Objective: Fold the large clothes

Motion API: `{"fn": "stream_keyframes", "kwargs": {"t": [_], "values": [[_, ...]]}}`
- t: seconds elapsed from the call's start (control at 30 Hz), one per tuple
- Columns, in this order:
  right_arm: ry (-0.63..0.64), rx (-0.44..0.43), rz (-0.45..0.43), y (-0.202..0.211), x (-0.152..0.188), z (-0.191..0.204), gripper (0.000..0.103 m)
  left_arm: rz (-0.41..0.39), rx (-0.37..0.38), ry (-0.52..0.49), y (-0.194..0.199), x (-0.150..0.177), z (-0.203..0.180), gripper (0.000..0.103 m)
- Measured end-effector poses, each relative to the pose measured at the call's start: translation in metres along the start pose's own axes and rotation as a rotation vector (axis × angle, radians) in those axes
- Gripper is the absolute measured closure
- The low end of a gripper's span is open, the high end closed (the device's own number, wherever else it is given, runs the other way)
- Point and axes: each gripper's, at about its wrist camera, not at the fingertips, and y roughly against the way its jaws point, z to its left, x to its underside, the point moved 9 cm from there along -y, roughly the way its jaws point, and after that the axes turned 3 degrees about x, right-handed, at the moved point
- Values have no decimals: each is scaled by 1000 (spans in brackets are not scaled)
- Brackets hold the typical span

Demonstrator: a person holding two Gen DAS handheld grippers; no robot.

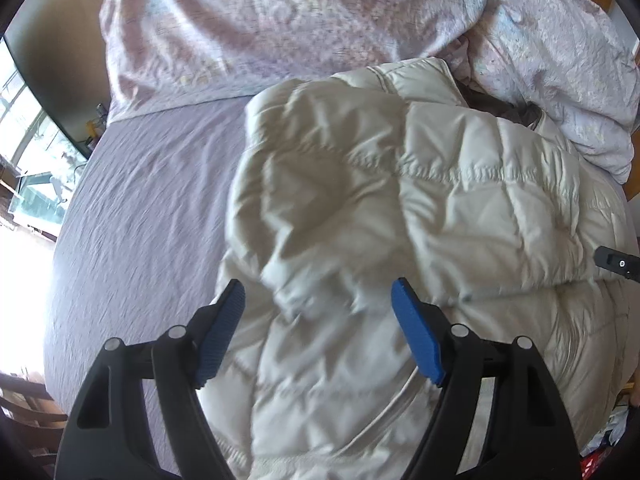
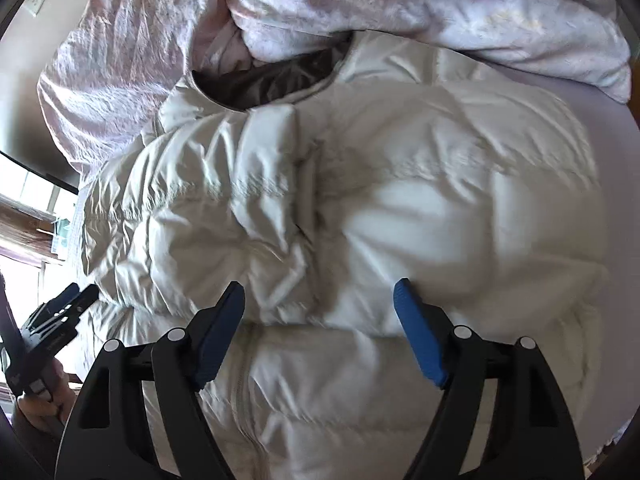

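Now both sets of fingers stand wide, released above the white jacket.

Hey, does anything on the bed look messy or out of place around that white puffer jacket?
Mostly the bedding: the floral duvet is bunched up at the head of the bed, overlapping the collar of the white puffer jacket. The jacket itself lies rumpled, its sleeves folded loosely over the front. Nothing looks torn or spilled.

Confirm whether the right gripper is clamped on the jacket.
No: the right gripper hangs open above the jacket, pinching no fabric.
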Motion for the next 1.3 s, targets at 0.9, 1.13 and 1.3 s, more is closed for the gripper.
{"fn": "stream_keyframes", "kwargs": {"t": [0.9, 1.13, 1.3], "values": [[-216, -103, 261, 56, 178, -202, 24, 176, 88, 38, 17, 166, 69, 22], [-231, -190, 296, 45, 183, -198, 24, 195, 114, 64, 14, 188, 67, 24], [-210, -210, 303, 43, 189, -193, 27, 198, 106, 53, 13, 200, 61, 29]]}}
